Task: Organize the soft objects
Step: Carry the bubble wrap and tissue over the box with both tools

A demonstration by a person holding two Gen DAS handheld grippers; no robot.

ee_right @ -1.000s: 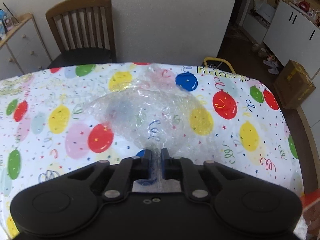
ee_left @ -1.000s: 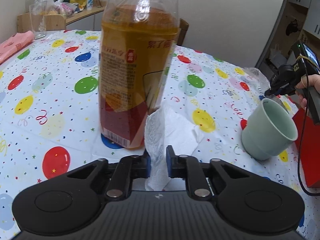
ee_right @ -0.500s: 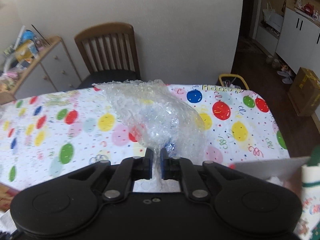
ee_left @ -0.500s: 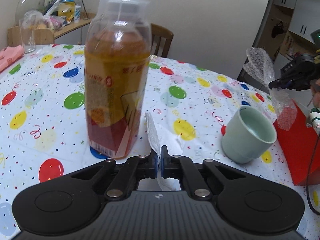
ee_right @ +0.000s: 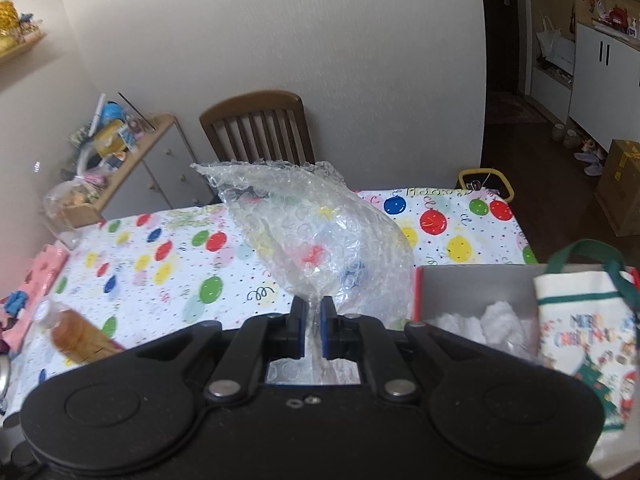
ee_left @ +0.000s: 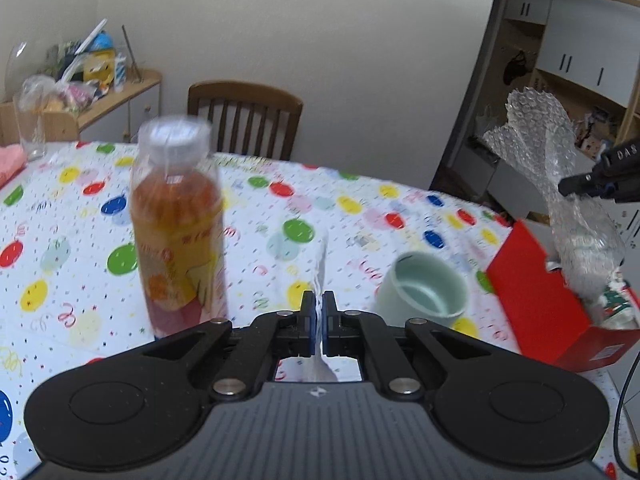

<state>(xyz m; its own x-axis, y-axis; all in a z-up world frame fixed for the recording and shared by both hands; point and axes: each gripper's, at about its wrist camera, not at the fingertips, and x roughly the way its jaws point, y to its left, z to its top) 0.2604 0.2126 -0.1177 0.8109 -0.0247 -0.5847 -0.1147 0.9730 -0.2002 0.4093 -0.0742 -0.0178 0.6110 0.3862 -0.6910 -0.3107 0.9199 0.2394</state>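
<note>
Pinching a thin white tissue (ee_left: 320, 268) edge-on at frame centre, left gripper (ee_left: 319, 318) jaws are fully closed; right gripper (ee_right: 313, 328) jaws clamp a crumpled clear bubble wrap sheet (ee_right: 316, 236), lifted left of the red cardboard box (ee_right: 476, 280).

The drink bottle (ee_left: 179, 236) is motion-blurred, and the Christmas tote bag (ee_right: 588, 344) runs off the right edge
</note>
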